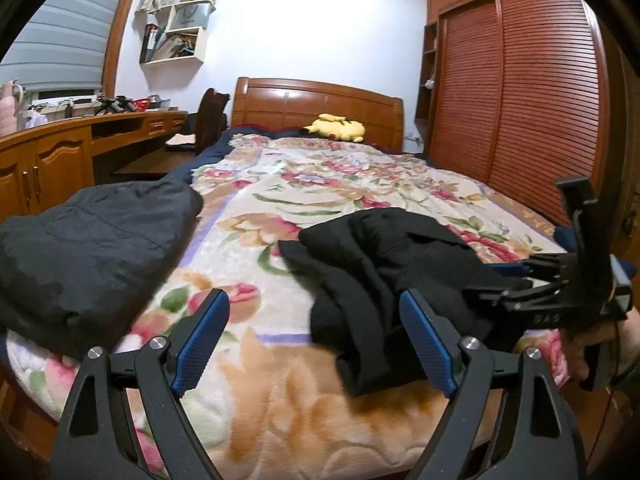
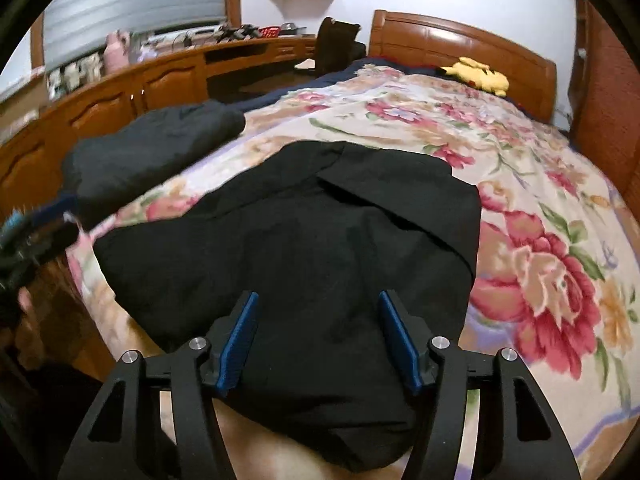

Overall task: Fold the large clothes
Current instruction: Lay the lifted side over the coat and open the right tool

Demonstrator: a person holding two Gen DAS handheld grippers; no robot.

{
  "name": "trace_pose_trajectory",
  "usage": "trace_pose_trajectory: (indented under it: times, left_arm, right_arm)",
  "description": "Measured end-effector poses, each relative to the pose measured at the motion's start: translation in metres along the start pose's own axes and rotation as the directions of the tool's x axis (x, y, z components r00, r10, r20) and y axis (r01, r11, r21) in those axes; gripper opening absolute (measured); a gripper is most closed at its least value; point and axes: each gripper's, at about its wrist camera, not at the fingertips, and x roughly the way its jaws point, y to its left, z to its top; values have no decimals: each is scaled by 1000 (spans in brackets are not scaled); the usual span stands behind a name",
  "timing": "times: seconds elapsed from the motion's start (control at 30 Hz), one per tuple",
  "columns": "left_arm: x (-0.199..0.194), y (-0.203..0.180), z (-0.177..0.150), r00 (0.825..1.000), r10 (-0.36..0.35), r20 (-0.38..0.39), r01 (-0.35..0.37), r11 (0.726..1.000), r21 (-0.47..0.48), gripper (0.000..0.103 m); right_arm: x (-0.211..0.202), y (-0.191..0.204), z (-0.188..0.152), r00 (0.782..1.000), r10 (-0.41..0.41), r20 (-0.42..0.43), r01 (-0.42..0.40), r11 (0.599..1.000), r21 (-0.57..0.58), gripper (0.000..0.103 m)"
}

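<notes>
Up front in the left wrist view, the left gripper (image 1: 314,320) hangs with its blue-padded jaws spread wide and nothing between them, over the near end of the floral blanket (image 1: 320,184). A crumpled black garment (image 1: 384,264) lies on the blanket just ahead and to the right, its near edge passing behind the right-hand pad. A folded dark grey jacket (image 1: 88,248) sits at the left edge of the bed. At far right the right gripper (image 1: 516,286) reaches in over the black garment; its jaw state cannot be told from here. A yellow plush toy (image 1: 338,128) rests by the wooden headboard (image 1: 316,100).

From the right wrist view, the right gripper (image 2: 318,336) is released, jaws apart directly above the black garment (image 2: 304,248), which fills the gap between the pads. The grey jacket (image 2: 152,152) lies beyond to the left, apart from it.
</notes>
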Motion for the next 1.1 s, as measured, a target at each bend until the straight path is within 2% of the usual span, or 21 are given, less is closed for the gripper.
trace_pose_trajectory:
  times: [0.13, 0.23, 0.53, 0.73, 0.8, 0.87, 1.0, 1.1]
  left_arm:
    - [6, -15, 3, 999, -33, -11, 33, 999, 19, 88]
    - [13, -29, 4, 998, -51, -20, 52, 998, 41, 88]
    - [31, -54, 2, 997, -50, -64, 56, 993, 100, 87]
    - [35, -54, 0, 994, -68, -83, 75, 993, 87, 64]
    - [37, -55, 0, 993, -80, -92, 88, 992, 87, 50]
    - [37, -58, -1, 991, -89, -96, 98, 991, 95, 42]
    - [35, -61, 0, 991, -105, -87, 113, 989, 94, 15]
    - [31, -57, 3, 989, -123, -84, 129, 989, 69, 7]
  right_arm:
    - [-7, -14, -1, 999, 34, -2, -34, 999, 26, 64]
    - [-11, -12, -4, 1000, 29, 2, -29, 999, 21, 64]
    - [-37, -18, -16, 998, 7, 55, -10, 999, 51, 64]
    - [-60, -18, -27, 994, -35, 103, 33, 999, 20, 64]
    - [-67, -17, -29, 992, -46, 114, 46, 999, 5, 64]
    - [-73, -16, -32, 989, -72, 125, 74, 997, -12, 64]
    - [-82, -18, -38, 987, -83, 136, 85, 996, -15, 64]
    - [-84, -23, -41, 987, -91, 135, 92, 996, -4, 64]
